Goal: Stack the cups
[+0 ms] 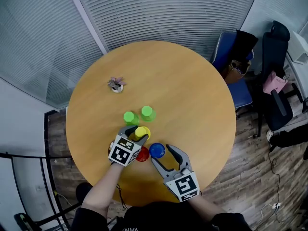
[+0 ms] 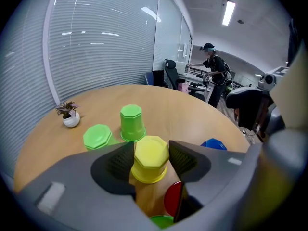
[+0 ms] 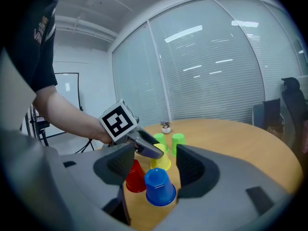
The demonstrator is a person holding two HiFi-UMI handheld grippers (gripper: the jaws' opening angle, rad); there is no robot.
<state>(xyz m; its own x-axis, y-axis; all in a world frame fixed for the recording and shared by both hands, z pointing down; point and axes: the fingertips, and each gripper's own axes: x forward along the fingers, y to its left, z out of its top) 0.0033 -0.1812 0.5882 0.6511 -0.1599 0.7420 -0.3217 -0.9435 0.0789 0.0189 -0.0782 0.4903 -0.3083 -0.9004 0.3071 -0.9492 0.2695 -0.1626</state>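
Note:
Several cups stand upside down on the round wooden table (image 1: 192,95). The yellow cup (image 1: 142,131) (image 2: 150,158) sits between the pads of my left gripper (image 1: 136,134) (image 2: 151,160), which press on its sides; the cup rests on the table. A red cup (image 1: 143,154) (image 2: 173,198) lies just below that gripper. The blue cup (image 1: 157,150) (image 3: 159,186) stands between the jaws of my right gripper (image 1: 162,155) (image 3: 154,170), which is open and clear of it. Two green cups (image 1: 130,117) (image 1: 147,112) stand beyond the yellow one.
A small potted plant (image 1: 116,84) (image 2: 70,115) stands farther left on the table. Office chairs (image 1: 245,66) crowd the table's right side. A person (image 2: 214,76) stands at a desk in the background. A green rim (image 2: 161,221) shows under my left gripper.

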